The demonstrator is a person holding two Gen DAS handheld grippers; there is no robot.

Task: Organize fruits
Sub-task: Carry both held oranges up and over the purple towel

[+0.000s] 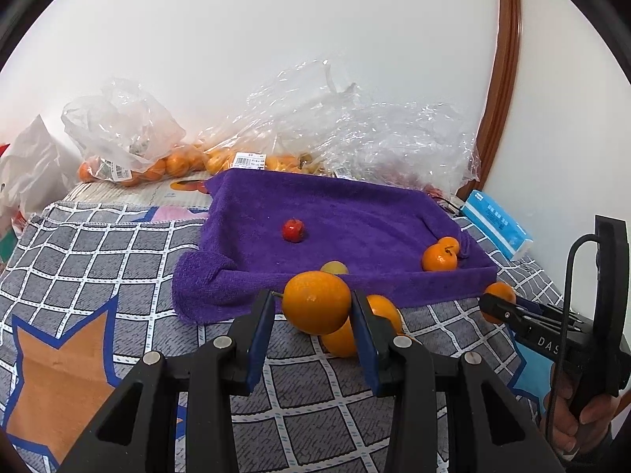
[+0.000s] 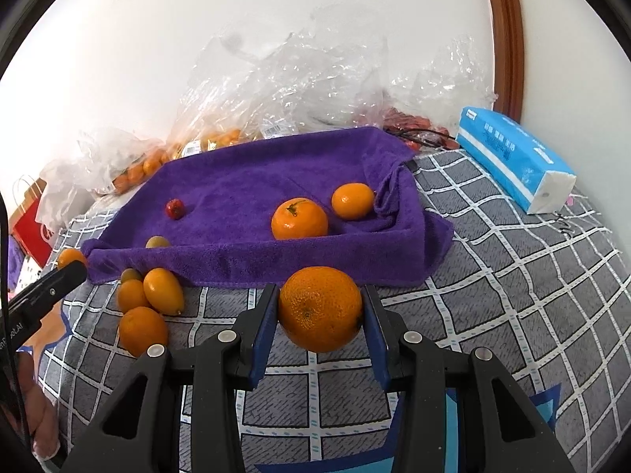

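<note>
Carry step: round orange mandarin point(image 1: 316, 302) clamped in left gripper point(image 1: 311, 307), dimpled orange point(image 2: 320, 309) clamped in right gripper point(image 2: 320, 315), both held short of purple towel-lined tray point(image 2: 252, 264). Next: forward reach over front rim, release inside.

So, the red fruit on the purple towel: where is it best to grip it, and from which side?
Grip the red fruit across its round middle, coming from above: it is small and sits alone on the towel, with free space all round. Its stem end points up, so I would close the pads on its sides, gently.
</note>
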